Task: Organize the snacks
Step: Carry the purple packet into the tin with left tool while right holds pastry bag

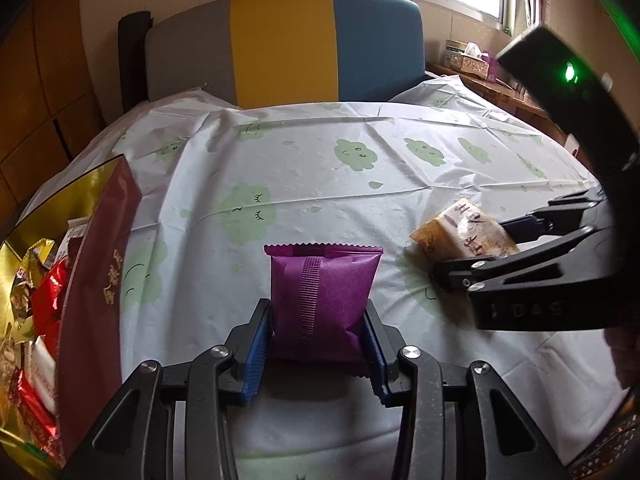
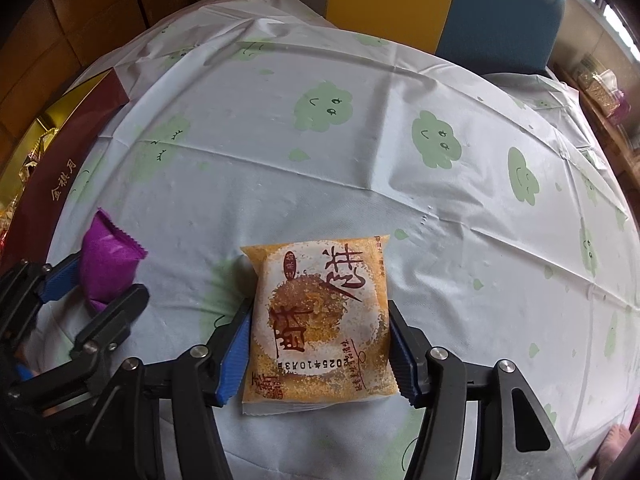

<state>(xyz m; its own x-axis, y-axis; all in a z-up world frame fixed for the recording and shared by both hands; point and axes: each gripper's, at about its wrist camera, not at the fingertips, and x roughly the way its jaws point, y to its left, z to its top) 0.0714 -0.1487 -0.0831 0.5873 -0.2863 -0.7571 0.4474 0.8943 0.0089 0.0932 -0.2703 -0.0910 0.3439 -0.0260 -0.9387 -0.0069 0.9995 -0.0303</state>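
Note:
A purple snack packet (image 1: 322, 300) sits between the blue pads of my left gripper (image 1: 318, 320), which is shut on it just above the tablecloth; it also shows in the right wrist view (image 2: 106, 266). An orange and white pastry packet (image 2: 320, 324) sits between the pads of my right gripper (image 2: 320, 328), which is shut on it; it also shows in the left wrist view (image 1: 464, 234). The right gripper (image 1: 472, 256) appears at the right of the left wrist view. The left gripper (image 2: 96, 288) appears at the left of the right wrist view.
A dark red gift box (image 1: 96, 292) with a gold lining holds several wrapped snacks at the left; it also shows in the right wrist view (image 2: 60, 172). A white tablecloth (image 2: 360, 152) with green clouds covers the table. A grey, yellow and blue chair back (image 1: 280, 44) stands behind.

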